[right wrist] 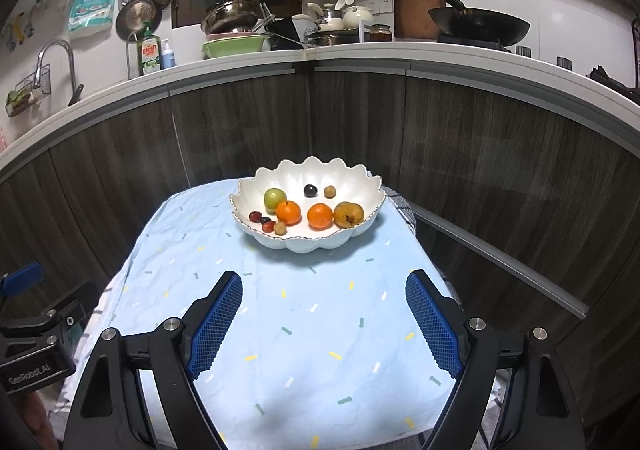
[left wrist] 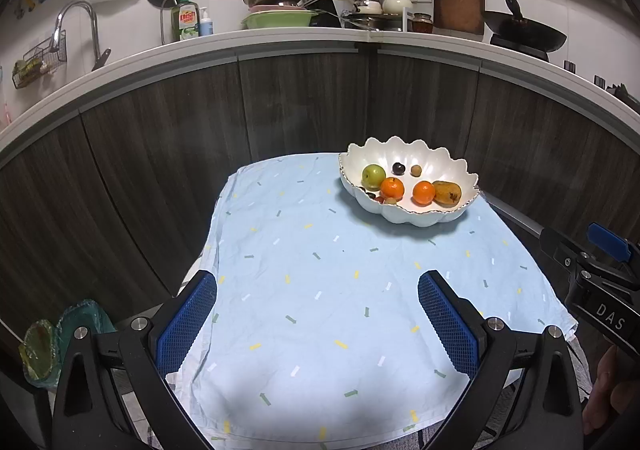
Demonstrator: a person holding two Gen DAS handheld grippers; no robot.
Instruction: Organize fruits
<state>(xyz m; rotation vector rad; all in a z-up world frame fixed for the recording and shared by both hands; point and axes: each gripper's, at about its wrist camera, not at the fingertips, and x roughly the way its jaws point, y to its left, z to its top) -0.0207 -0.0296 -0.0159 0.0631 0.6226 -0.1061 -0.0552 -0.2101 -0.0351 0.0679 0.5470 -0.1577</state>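
- My left tongs [left wrist: 317,304] are spread wide with nothing between the blue pads, hovering over the near part of the desk [left wrist: 320,330], which is covered by a pale blue cloth.
- My right tongs [right wrist: 324,306] are likewise spread and empty, aimed across the cloth toward the bowl.
- The fruit is all in the white scalloped bowl [right wrist: 360,178] at the far end of the desk; I see none lying loose on the cloth.
- As I judge it, either the gathering is done, or sorting out of the bowl has not begun; the tongs are well apart from the bowl, so no pick is in hand.
- If more is wanted, the next move calls for reaching forward over the rim and closing gently on 1 round fruit without nudging its neighbours; the right tongs face the bowl more squarely.
- Count, from the right wrist view:
- 2 oranges, the left orange [right wrist: 288,212] and the right orange [right wrist: 320,216].
- 1 green apple [right wrist: 275,199], touching the left orange.
- 1 brownish-yellow pear [right wrist: 349,214], just beside the right orange.
- 1 dark plum [right wrist: 310,190] and 1 small tan fruit [right wrist: 329,192] toward the back.
- A cluster of small fruits [right wrist: 267,221] at the front left: about 4, I think, 3 reddish or dark and 1 tan, though they overlap and are too small to be sure.
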